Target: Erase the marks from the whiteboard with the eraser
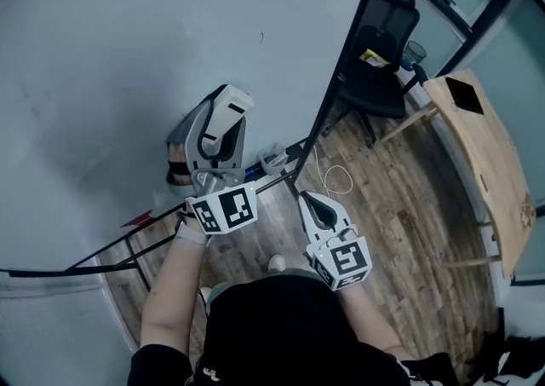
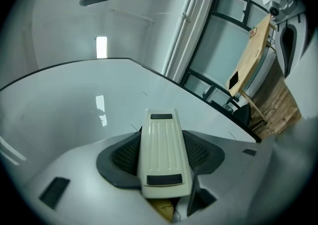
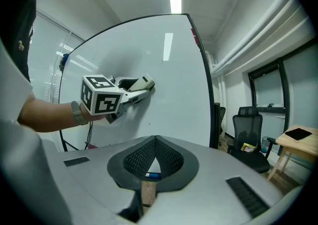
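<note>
Two grippers divide the work: the left gripper [image 1: 220,129] pinches the eraser [image 2: 164,149] flat against the whiteboard [image 1: 128,52] above its lower edge for wiping (the right gripper [image 1: 319,214], jaws pressed together on nothing, waits clear).

Cream ribbed eraser [image 2: 164,152]; whiteboard [image 2: 74,110] pale, perhaps bluish (black frame [image 2: 149,68]).

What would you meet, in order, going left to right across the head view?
Pale grey whiteboard → left tongs gripping the cream ribbed eraser → right tongs → black mesh office chair → light wooden table.
</note>
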